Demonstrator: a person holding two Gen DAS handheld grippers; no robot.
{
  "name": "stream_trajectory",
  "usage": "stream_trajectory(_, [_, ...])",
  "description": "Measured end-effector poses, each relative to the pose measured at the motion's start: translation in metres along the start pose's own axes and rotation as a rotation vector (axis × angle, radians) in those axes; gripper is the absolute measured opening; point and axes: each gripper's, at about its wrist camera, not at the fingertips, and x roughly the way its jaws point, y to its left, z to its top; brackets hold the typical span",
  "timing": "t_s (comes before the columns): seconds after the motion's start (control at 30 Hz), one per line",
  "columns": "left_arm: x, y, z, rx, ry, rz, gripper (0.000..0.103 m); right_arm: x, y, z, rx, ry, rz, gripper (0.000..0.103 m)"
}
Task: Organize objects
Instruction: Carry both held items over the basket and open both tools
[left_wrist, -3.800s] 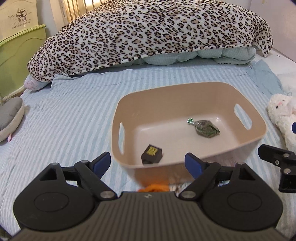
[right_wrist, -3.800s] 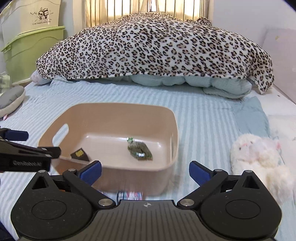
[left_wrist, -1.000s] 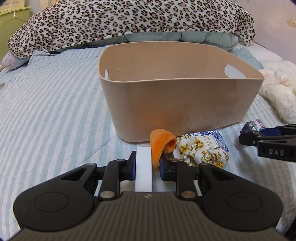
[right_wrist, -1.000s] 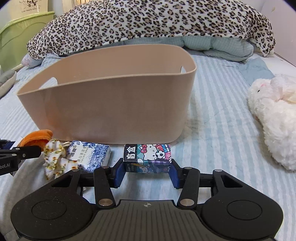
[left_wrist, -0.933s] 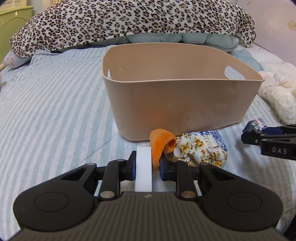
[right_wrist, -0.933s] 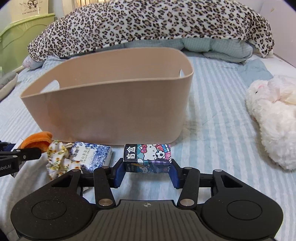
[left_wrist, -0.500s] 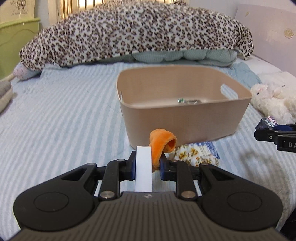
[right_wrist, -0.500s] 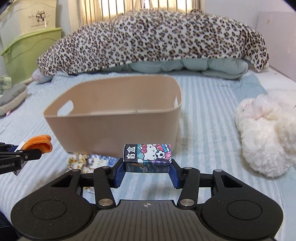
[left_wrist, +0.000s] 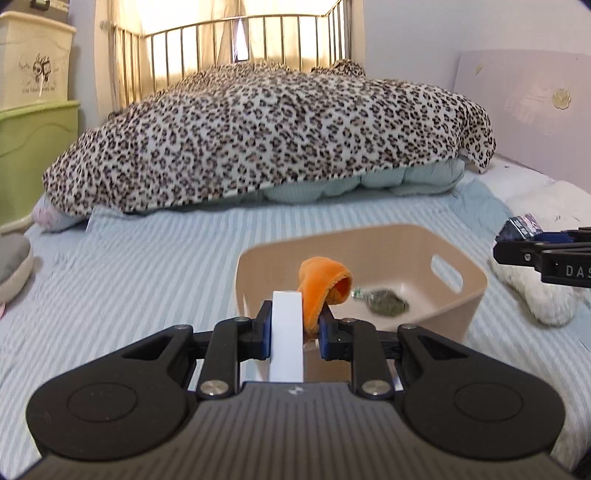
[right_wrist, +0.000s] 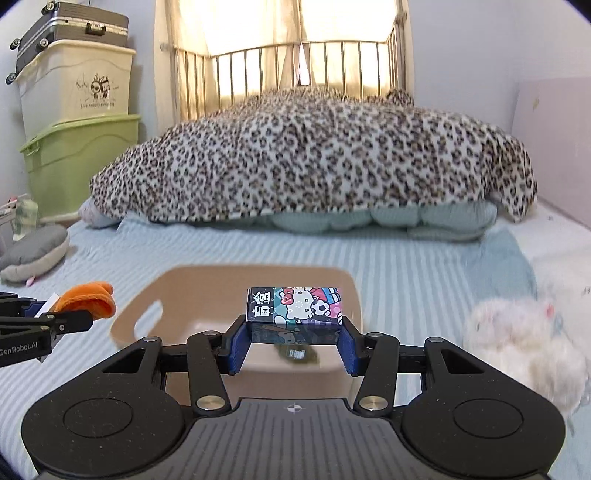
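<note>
While both grippers hang raised above the striped bed (left_wrist: 129, 280), the step in hand looks like dropping their loads into the beige bin (left_wrist: 458, 295). The left gripper (left_wrist: 293, 325) is clamped on a white block (left_wrist: 287, 332) with an orange plush piece (left_wrist: 321, 284) pinched beside it, in front of the bin's near wall. The right gripper (right_wrist: 291, 339) pinches a cartoon-printed box (right_wrist: 295, 304) by its ends, over the bin (right_wrist: 155, 295).

To do this well, each gripper should travel until its load sits clearly inside the rim, descend a little, then release; the soft plush may cling to a finger, so a wide release helps.

From the left wrist view, the bin floor shows a dark wrapped item (left_wrist: 386, 304) lying there, only blurrily glimpsed under the box in the right view. That right view alone shows stacked storage crates (right_wrist: 74, 122) and a white plush toy (right_wrist: 524, 339) beside the bin.
</note>
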Motion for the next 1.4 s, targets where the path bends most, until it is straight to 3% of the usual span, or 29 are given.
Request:
stream_trajectory(0.33, [0.069,-0.020,0.028,0.044,0.005,0.030,0.025,0.051,-0.002,0.032,-0.044,-0.031,-0.027,0.046])
stream_trajectory(0.6, [0.140,-0.034,0.012,0.060,0.171,0.057,0.025,0.113,0.003,0.021,-0.095,0.104,-0.013,0.046])
stream_trajectory(0.93, [0.171,-0.037,-0.012,0.033,0.287,0.061,0.027,0.154,0.012,-0.014,-0.110,0.250,-0.001,0.048])
stream_trajectory(0.97, [0.171,-0.036,-0.012,0.026,0.293,0.056,0.029,0.155,0.012,-0.015,-0.102,0.260,0.002,0.056])
stream_trajectory(1.03, [0.166,-0.033,-0.010,0.015,0.291,0.049,0.034,0.152,0.011,-0.015,-0.098,0.257,-0.004,0.060])
stream_trajectory(1.1, [0.157,-0.031,-0.005,0.011,0.279,0.047,0.055,0.146,0.010,-0.013,-0.098,0.236,-0.008,0.068])
stream_trajectory(1.2, [0.137,-0.026,0.004,-0.002,0.237,0.069,0.071,0.128,0.008,-0.005,-0.090,0.191,-0.010,0.076])
stream_trajectory(1.4, [0.092,-0.016,0.013,0.018,0.181,0.095,0.085,0.090,0.003,0.005,-0.091,0.146,-0.016,0.083])
